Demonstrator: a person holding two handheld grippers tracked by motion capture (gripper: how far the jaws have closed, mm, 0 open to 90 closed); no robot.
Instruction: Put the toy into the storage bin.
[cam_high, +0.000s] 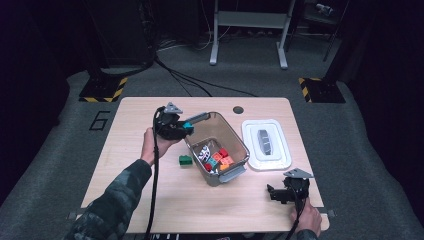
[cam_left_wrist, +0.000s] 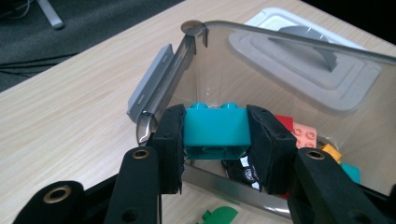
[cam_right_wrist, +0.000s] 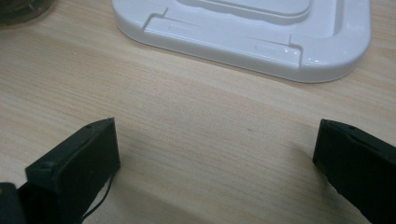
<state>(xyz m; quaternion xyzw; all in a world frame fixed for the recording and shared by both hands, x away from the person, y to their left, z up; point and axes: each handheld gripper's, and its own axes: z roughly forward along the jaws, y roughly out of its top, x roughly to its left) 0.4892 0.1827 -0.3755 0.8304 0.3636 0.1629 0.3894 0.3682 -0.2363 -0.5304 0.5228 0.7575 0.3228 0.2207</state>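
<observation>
Teal is the brick (cam_left_wrist: 215, 131) your left gripper (cam_left_wrist: 215, 140) has hold of: both black pads press on its two ends, studs up, jaws closed only as far as the brick lets them. You hold it over the near rim of the clear plastic bin (cam_left_wrist: 299, 70), just inside the corner by the grey latch (cam_left_wrist: 150, 83); in the high view the left gripper (cam_high: 186, 127) sits at the bin's (cam_high: 239, 142) left wall with the brick (cam_high: 188, 126) at its tip. Down in the bin lie more bricks, red (cam_high: 223, 152), orange (cam_high: 226, 160) and teal, and one black-and-white piece with a print too small to read. A green brick (cam_high: 185, 159) lies on the wooden table (cam_high: 150, 195) just beside the bin's left wall, apart from it. The white lid (cam_high: 265, 144) with its grey handle lies flat to the right of the bin; no lettering on it can be made out. Your right gripper (cam_high: 274, 193) rests low near the table's front right corner, its jaws wide apart with nothing between them, bare wood under them and the lid's (cam_right_wrist: 243, 32) edge beyond. On the grey floor mat left of the table you can read a large "6" (cam_high: 100, 120).
</observation>
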